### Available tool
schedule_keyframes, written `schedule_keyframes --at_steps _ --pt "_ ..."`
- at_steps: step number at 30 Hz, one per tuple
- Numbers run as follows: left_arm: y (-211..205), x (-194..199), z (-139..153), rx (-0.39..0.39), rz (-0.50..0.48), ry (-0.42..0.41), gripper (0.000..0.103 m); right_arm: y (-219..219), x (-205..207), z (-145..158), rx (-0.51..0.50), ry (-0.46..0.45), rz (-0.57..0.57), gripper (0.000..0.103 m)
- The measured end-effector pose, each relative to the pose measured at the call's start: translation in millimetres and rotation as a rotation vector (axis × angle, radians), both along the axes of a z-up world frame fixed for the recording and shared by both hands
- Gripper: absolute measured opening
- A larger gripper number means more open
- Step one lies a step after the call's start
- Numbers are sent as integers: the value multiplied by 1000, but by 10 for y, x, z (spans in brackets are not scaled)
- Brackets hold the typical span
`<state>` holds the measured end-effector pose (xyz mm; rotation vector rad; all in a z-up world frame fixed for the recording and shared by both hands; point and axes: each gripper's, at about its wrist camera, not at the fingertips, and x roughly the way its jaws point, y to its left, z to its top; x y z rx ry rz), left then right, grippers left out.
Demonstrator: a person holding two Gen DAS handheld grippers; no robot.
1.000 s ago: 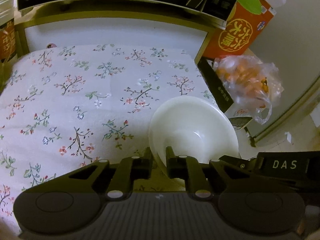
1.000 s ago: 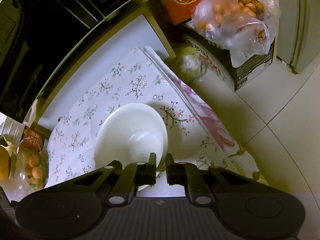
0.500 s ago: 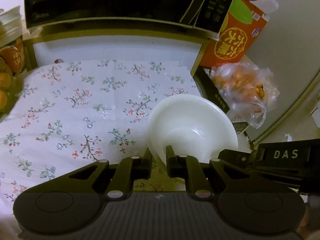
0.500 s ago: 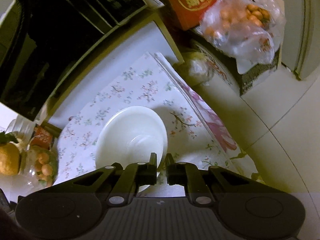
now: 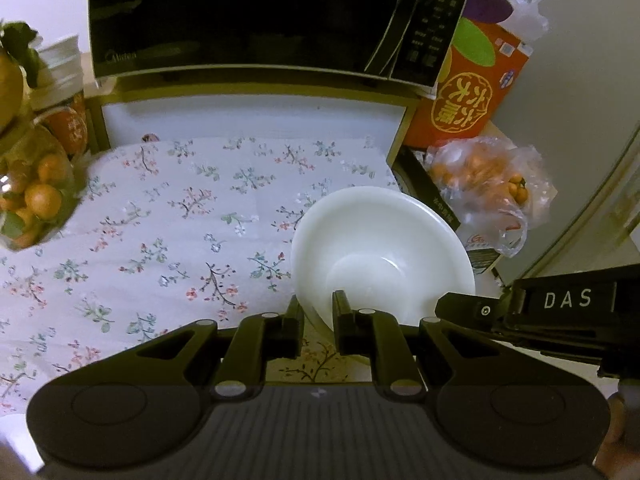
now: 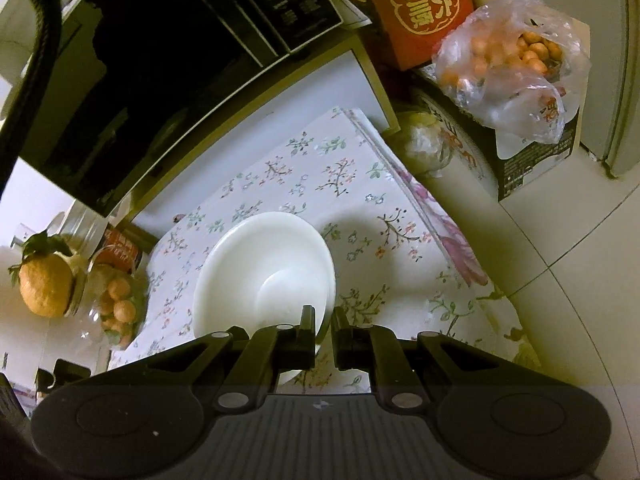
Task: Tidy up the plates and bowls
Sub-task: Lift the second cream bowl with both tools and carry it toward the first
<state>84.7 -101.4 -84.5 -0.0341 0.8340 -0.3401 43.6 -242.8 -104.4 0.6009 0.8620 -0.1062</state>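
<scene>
A white bowl [image 5: 380, 248] is held tilted above the floral tablecloth [image 5: 180, 216]. My left gripper [image 5: 318, 312] is shut on its near rim, one finger inside and one outside. In the right wrist view the same white bowl [image 6: 260, 276] looks like a small nested stack. My right gripper [image 6: 323, 326] is shut on its rim at the right side. The right gripper's body [image 5: 560, 312] shows at the right edge of the left wrist view.
A black microwave [image 5: 260, 12] stands on a shelf behind the cloth. A red carton [image 5: 472, 92] and a bag of small oranges [image 5: 488, 184] on a box lie to the right. A jar of oranges [image 5: 32, 196] stands at the left.
Both grippers have risen and pulled back with the bowl still gripped. More of the microwave and the fruit jar at the left has come into view.
</scene>
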Motion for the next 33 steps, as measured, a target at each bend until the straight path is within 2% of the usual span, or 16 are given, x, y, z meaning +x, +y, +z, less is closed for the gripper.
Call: schedule_keyframes --at_steps 17,33 --pt "170 -310 90 -19 10 2 13 205 -394 200 -28 -42 41 8" --pt "376 -597 177 -29 14 1 13 422 -637 272 -53 -43 99 9"
